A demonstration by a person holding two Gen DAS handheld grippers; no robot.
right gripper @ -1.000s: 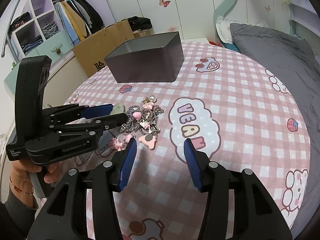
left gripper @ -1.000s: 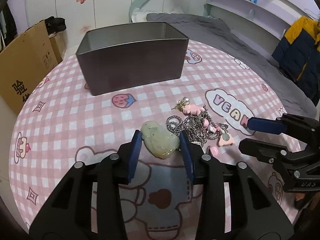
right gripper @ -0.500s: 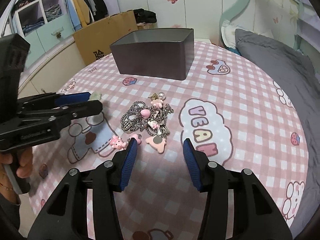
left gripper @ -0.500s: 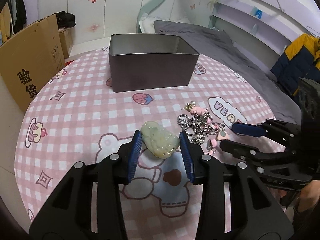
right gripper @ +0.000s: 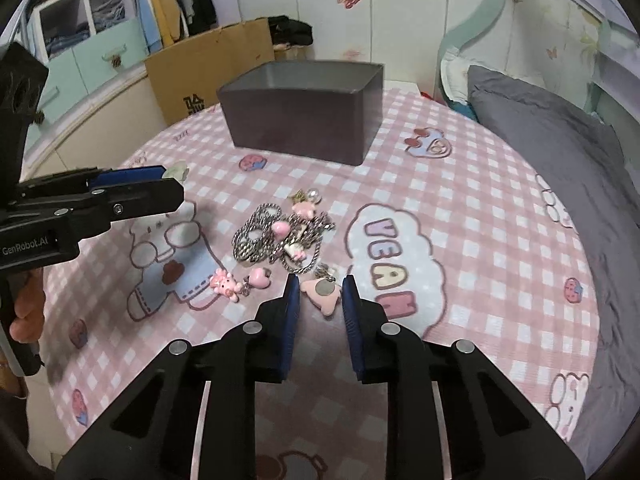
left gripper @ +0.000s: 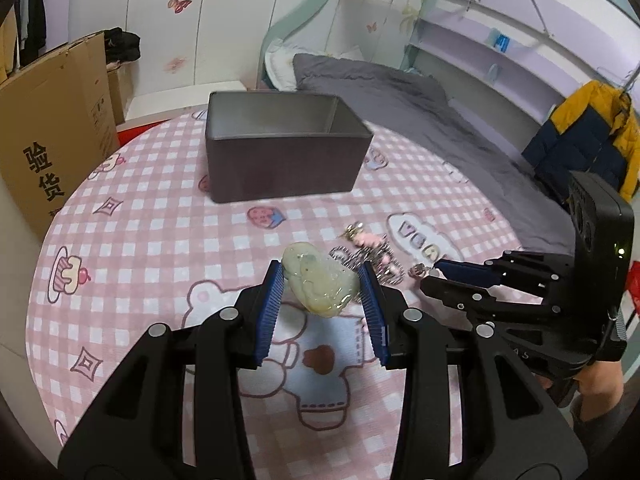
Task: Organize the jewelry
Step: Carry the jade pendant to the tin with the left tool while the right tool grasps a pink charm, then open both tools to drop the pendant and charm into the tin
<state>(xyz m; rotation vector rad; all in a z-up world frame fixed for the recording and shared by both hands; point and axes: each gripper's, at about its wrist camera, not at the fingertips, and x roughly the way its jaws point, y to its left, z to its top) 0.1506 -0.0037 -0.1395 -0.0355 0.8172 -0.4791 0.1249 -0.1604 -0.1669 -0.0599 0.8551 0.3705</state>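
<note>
Left gripper pinched the pale jade pendant at frame centre, right gripper narrowly parted over the pink charm; carry level to the grey tin box.

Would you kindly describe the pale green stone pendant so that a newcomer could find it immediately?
Start at the dark grey box on the pink checked tablecloth and come toward the camera. The pendant is gripped in the left gripper, above the cloth and just left of the tangled pile of chains and pink charms. It alone is a smooth, translucent pale-green lump, neither metal nor pink.
</note>
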